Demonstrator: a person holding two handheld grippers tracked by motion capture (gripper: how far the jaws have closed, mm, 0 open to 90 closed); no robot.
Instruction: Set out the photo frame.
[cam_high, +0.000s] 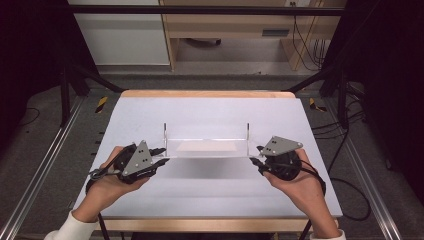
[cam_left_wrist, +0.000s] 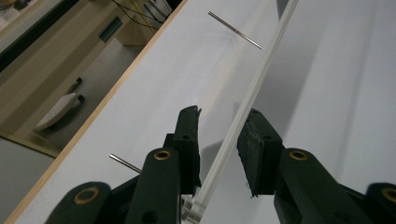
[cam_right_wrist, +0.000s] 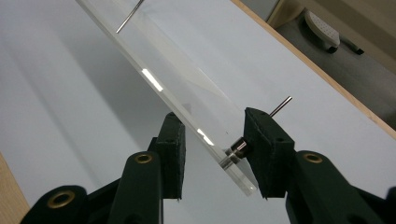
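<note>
A clear acrylic plate (cam_high: 206, 148) lies flat mid-table, with a thin metal pin (cam_high: 165, 131) standing at its far left corner and another pin (cam_high: 248, 130) at its far right. My left gripper (cam_high: 161, 154) is at the plate's left end. In the left gripper view the left gripper (cam_left_wrist: 219, 144) is open, its jaws straddling the plate (cam_left_wrist: 261, 74) edge with a gap on each side. My right gripper (cam_high: 258, 155) is at the right end. There the right gripper (cam_right_wrist: 215, 149) is open around the plate (cam_right_wrist: 154, 79), and a small metal stud (cam_right_wrist: 236, 151) on the plate sits against one jaw.
The white table (cam_high: 210, 110) has a wooden far edge (cam_high: 207, 94). Metal rails run along both sides. Cables (cam_high: 345, 145) lie on the floor at the right. A grey foot pedal (cam_left_wrist: 58, 109) rests on the floor beyond the table, near wooden furniture (cam_high: 225, 25).
</note>
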